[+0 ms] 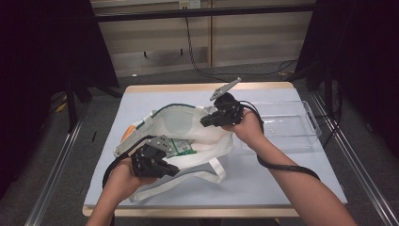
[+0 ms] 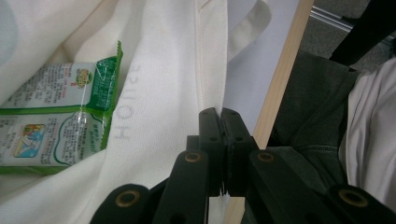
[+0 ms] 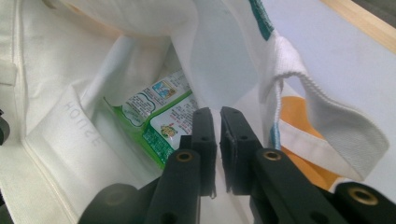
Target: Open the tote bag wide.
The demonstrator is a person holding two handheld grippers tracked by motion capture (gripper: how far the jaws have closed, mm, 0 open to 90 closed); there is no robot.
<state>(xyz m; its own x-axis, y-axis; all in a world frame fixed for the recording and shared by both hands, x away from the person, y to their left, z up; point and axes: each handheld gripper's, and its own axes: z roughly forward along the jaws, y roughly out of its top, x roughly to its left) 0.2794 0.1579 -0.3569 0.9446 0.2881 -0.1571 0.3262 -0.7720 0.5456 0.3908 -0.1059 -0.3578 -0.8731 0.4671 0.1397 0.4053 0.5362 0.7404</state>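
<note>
A white cloth tote bag [image 1: 188, 125] lies on the table with its mouth held apart. My left gripper [image 1: 171, 170] is shut on the bag's near rim; in the left gripper view the seam of the bag [image 2: 159, 70] runs down between the closed jaws of that gripper [image 2: 220, 116]. Over on the far rim my right gripper [image 1: 207, 121] pinches thin white fabric, seen between the jaws of the gripper [image 3: 218, 116]. Inside lies a green-and-white snack packet [image 1: 183, 149], flat on the lining [image 2: 56, 116] [image 3: 161, 112].
A clear plastic tray [image 1: 310, 117] stands on the right of the grey table mat. An orange patch [image 3: 299, 121] marks the bag's outer side. The wooden table edge [image 2: 280, 79] runs close to the left gripper, and black cables trail from both grippers.
</note>
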